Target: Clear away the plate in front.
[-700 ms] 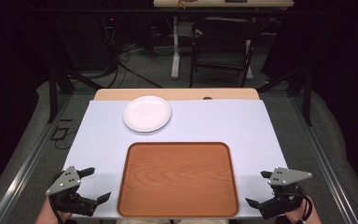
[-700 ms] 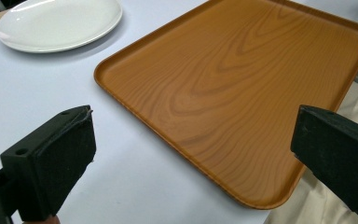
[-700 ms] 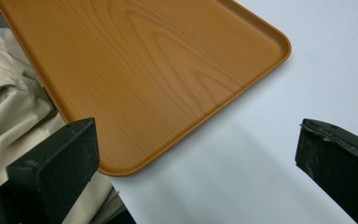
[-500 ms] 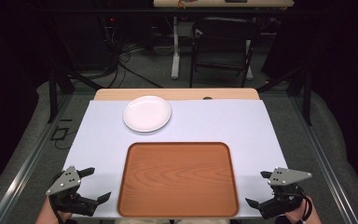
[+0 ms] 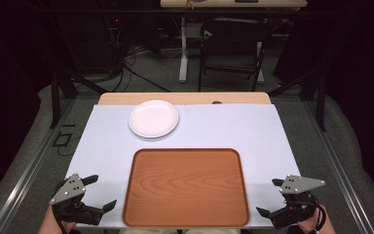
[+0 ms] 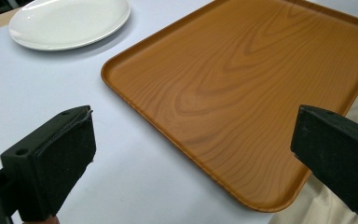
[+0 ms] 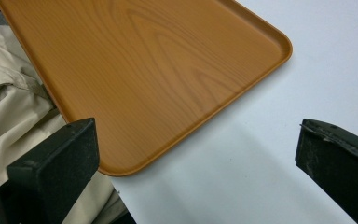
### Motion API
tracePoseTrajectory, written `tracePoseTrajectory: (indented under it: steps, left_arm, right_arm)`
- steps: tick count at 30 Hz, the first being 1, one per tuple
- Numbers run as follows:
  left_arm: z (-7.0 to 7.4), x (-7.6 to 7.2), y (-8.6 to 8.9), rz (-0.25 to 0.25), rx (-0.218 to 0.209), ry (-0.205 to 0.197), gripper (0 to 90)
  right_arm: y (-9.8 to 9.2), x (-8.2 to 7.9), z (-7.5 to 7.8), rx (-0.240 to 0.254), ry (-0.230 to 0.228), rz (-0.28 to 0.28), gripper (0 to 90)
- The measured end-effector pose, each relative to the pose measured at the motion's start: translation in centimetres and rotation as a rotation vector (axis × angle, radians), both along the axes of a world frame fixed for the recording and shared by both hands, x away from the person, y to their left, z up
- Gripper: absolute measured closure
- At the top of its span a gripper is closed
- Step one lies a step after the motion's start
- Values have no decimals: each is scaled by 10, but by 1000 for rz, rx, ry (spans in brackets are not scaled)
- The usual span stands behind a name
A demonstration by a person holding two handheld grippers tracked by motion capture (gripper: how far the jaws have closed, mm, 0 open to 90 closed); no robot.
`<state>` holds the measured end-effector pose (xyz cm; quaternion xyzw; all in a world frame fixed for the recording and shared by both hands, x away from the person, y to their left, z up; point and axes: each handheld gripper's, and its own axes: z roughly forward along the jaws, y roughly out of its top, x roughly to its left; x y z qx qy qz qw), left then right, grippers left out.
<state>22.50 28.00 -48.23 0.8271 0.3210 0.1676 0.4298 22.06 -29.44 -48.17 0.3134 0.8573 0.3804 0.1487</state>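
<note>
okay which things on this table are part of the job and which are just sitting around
Likely in the job:
wooden tray
white plate
left gripper, open
right gripper, open

Just about:
folding chair
floor cables

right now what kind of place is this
Probably a lab recording station, not a kitchen: a white-covered table ringed by a dark metal frame, tangled black cables on grey carpet behind.

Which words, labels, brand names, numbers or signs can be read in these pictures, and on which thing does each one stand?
None can be read.
The tray shows wood grain and no print.
The plate is plain white.
The table cover is blank.
The left gripper and right gripper, both open, carry no readable marks; their grey plates show small holes.
</note>
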Motion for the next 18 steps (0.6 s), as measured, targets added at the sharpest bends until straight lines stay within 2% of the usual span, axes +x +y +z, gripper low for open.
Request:
tracePoseTrajectory:
  steps: [7, 12, 18]
  left_arm:
    - [1, 1, -6, 11, 13, -12, 2]
    - [4, 3, -11, 30, -7, -18, 2]
    - [5, 8, -18, 39, -6, -18, 2]
  right_arm:
    - [0, 0, 0, -3, 1, -1, 0]
    - [0, 0, 0, -4, 3, 0, 0]
    - [0, 1, 0, -6, 5, 0, 0]
